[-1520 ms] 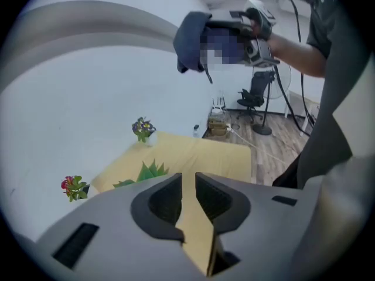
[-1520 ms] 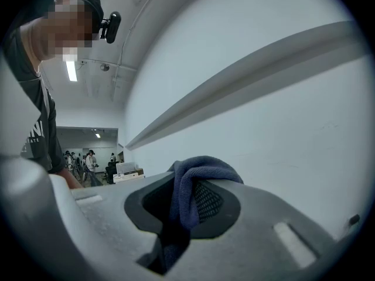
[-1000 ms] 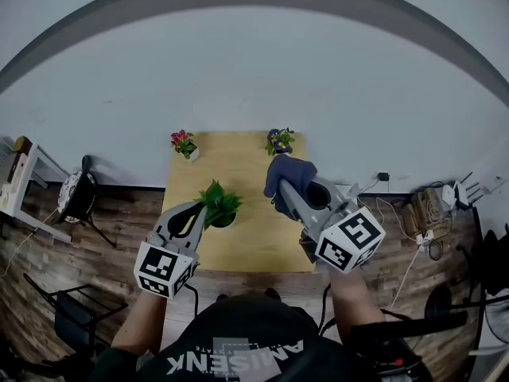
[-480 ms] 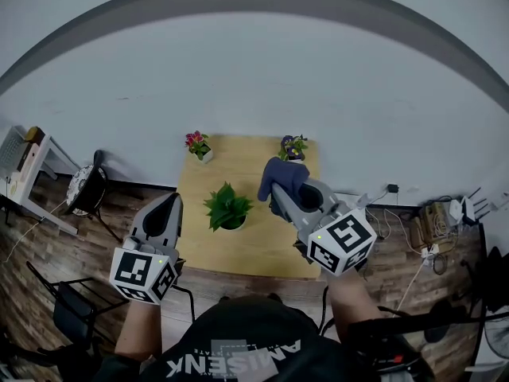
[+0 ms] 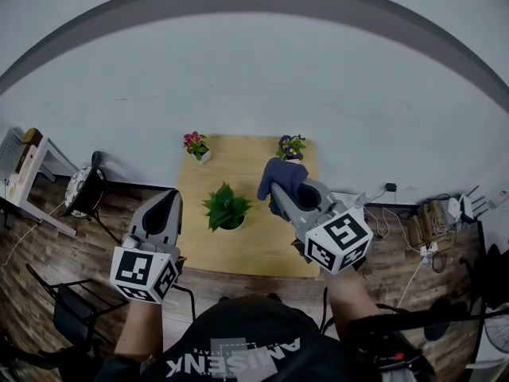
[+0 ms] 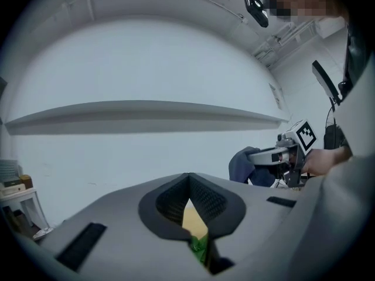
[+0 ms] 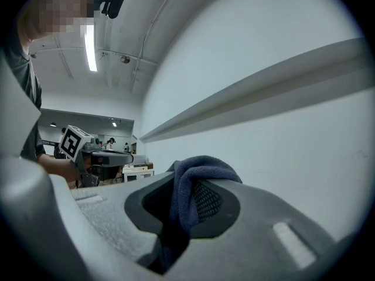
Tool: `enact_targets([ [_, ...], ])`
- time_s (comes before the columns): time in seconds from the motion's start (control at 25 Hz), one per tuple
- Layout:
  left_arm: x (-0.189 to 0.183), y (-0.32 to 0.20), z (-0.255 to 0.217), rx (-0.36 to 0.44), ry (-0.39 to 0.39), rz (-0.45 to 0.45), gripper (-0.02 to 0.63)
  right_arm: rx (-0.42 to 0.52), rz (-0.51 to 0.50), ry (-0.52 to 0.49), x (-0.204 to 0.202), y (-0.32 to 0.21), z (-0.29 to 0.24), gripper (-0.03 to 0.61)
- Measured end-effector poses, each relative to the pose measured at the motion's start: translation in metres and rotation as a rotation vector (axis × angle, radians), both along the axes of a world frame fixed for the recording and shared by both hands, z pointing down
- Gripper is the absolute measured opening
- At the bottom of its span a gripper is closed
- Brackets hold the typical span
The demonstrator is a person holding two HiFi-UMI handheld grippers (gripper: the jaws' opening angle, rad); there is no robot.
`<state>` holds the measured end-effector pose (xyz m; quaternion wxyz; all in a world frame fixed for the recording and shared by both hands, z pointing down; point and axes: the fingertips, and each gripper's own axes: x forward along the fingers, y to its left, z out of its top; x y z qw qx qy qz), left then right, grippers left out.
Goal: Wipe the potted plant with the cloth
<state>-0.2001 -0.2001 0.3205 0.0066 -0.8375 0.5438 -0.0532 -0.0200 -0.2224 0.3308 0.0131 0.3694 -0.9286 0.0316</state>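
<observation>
your left tongs [image 5: 169, 199] were closed with nothing in them. they sat beside the desk's [image 5: 262, 249] left edge and pointed toward the far wall. in the left gripper view the jaws met at the tip, and the slit below showed only a strip of desk and some green leaf beyond.

your right tongs [image 5: 275, 191] were clamped on the dark blue cloth [image 5: 283, 173]. it ran as a folded band up between the jaws, then bunched over the tip and drooped forward.

the potted plant [image 5: 227, 207] stood upright near the middle of the desk, between the two tongs in the head view. its leaves fanned out on all sides. the cloth was near the leaves on their right, not touching them.

two small flower pots [image 5: 196, 144] stood at the far corners.
</observation>
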Motion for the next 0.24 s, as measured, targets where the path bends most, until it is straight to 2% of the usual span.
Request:
enact_targets([
  [0.24, -0.001, -0.002, -0.012, 0.036, 0.036, -0.019, 0.002, -0.004, 0.005, 0.013, 0.001, 0.002, 0.003, 0.051],
])
